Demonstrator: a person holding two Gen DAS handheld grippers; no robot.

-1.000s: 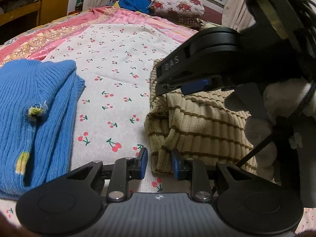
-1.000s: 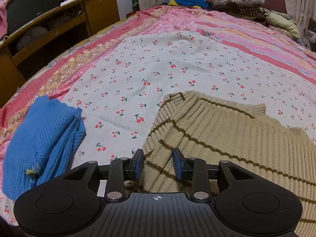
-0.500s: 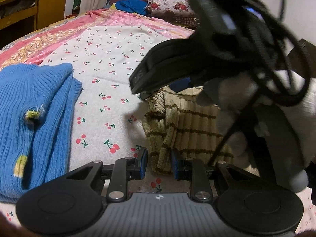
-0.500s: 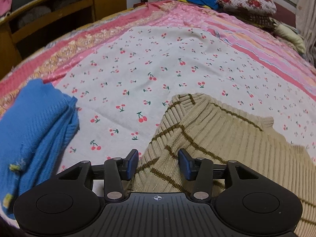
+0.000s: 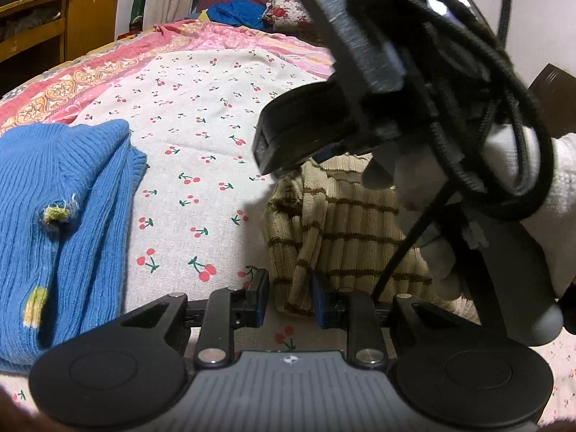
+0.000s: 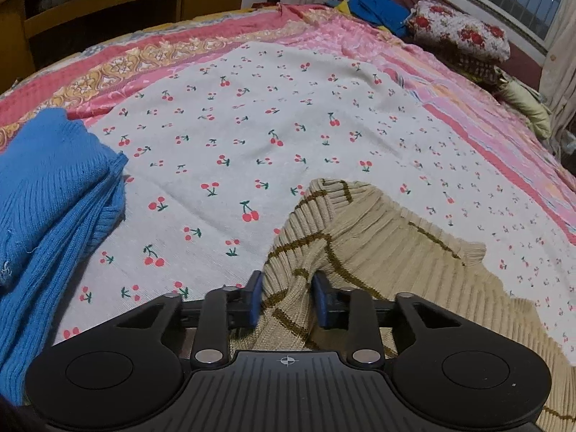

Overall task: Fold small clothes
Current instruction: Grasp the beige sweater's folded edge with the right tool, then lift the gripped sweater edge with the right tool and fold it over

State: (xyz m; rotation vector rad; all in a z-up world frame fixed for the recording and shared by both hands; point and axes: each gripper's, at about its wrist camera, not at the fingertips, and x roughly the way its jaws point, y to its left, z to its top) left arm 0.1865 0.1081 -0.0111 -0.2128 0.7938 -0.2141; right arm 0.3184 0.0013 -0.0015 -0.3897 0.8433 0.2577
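Note:
A beige ribbed sweater with brown stripes [image 6: 396, 244] lies partly folded on the cherry-print sheet. My right gripper [image 6: 286, 298] has its fingers around a bunched fold of the sweater and grips it. In the left wrist view the sweater [image 5: 345, 230] lies just ahead; my left gripper [image 5: 289, 300] has its fingers around the near edge of the sweater. The right gripper's body [image 5: 378, 82] hangs above the sweater in that view and hides its far part.
A folded blue knit sweater [image 5: 61, 216] lies to the left, and it shows in the right wrist view [image 6: 46, 208] too. A floral pillow [image 6: 460, 32] and blue clothes [image 6: 374, 7] sit at the far end. A wooden shelf [image 6: 100, 3] stands at the left.
The right gripper opened a little and then closed on a fold of the beige sweater, lifting it toward the left. The left gripper stayed on the sweater's near edge.

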